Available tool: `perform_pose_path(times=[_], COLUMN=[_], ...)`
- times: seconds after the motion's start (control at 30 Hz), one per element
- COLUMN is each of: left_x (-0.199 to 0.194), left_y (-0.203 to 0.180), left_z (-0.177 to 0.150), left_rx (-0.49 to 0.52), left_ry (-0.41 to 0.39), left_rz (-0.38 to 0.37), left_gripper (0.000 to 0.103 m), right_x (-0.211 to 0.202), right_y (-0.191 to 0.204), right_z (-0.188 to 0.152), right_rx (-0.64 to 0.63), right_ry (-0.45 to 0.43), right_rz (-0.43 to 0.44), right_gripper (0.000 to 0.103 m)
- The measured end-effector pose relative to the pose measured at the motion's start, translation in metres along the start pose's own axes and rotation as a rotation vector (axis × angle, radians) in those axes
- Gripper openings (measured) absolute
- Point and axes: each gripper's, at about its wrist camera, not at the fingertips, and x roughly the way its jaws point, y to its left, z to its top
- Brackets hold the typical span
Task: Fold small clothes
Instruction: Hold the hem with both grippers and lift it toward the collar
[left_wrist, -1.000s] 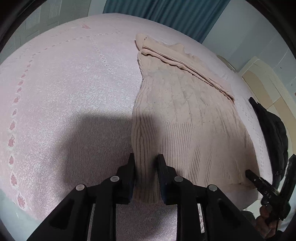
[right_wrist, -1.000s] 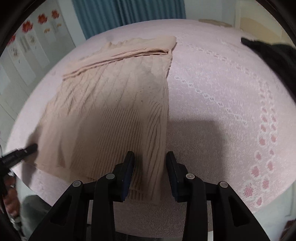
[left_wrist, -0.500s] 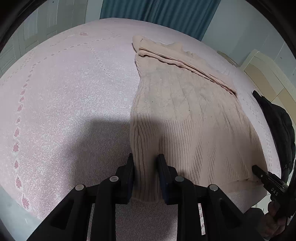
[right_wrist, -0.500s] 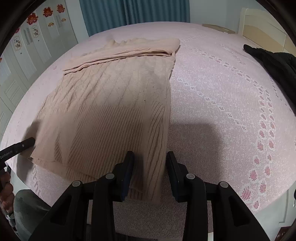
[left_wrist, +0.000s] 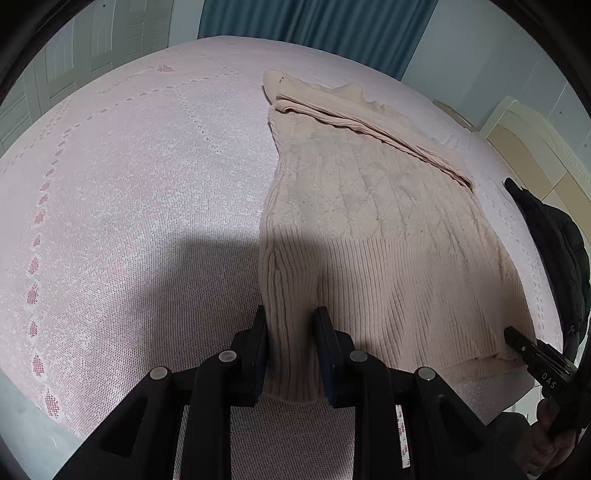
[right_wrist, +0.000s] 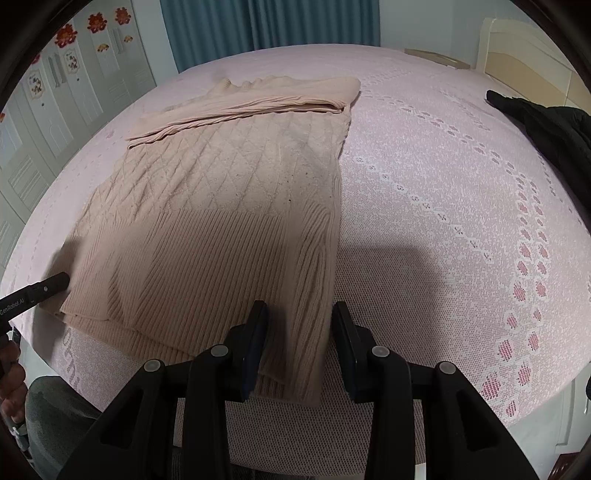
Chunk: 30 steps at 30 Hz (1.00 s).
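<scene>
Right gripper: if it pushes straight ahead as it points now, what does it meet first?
The beige sweater. The right gripper already straddles its near hem corner, jaws open, so it would slide along the ribbed edge toward the folded sleeve. Whether a finger already touches the knit is unclear.

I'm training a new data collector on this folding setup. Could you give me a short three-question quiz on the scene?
1. True or false: the black jacket lies on top of the sweater.
2. Which part of the sweater sits between the fingers of the right claw? A) collar B) hem corner C) sleeve cuff
3. Fill in: the bedspread is mostly ____ in colour.
Key: 1 false, the black jacket lies apart from the sweater; 2 B; 3 pink.
</scene>
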Motion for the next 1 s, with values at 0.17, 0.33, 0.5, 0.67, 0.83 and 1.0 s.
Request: perform_pose_path(times=[0.17, 0.33, 0.5, 0.67, 0.83, 1.0], left_x=[0.000, 0.000, 0.000, -0.001, -0.005, -0.005], left_y=[0.000, 0.000, 0.002, 0.003, 0.009, 0.016], left_z=[0.000, 0.000, -0.001, -0.002, -0.005, -0.006], left_rx=[-0.001, -0.004, -0.011, -0.024, -0.057, -0.129], left_ry=[0.000, -0.001, -0.002, -0.004, 0.005, 0.032], left_rz=[-0.001, -0.004, -0.013, -0.019, -0.067, -0.166], left_gripper=[0.023, 0.023, 0.023, 0.023, 0.025, 0.025], right_x=[0.000, 0.000, 0.000, -0.002, -0.005, -0.007], right_y=[-0.001, -0.001, -0.002, -0.002, 0.000, -0.004], right_z=[0.000, 0.000, 0.000, -0.002, -0.007, -0.009], right_rx=[0.000, -0.001, 0.007, 0.017, -0.002, 0.018], right_ry=[-0.001, -0.001, -0.002, -0.003, -0.006, -0.007], right_rz=[0.002, 0.003, 0.006, 0.017, 0.016, 0.042], right_gripper=[0.036, 0.036, 0.036, 0.036, 0.036, 0.037])
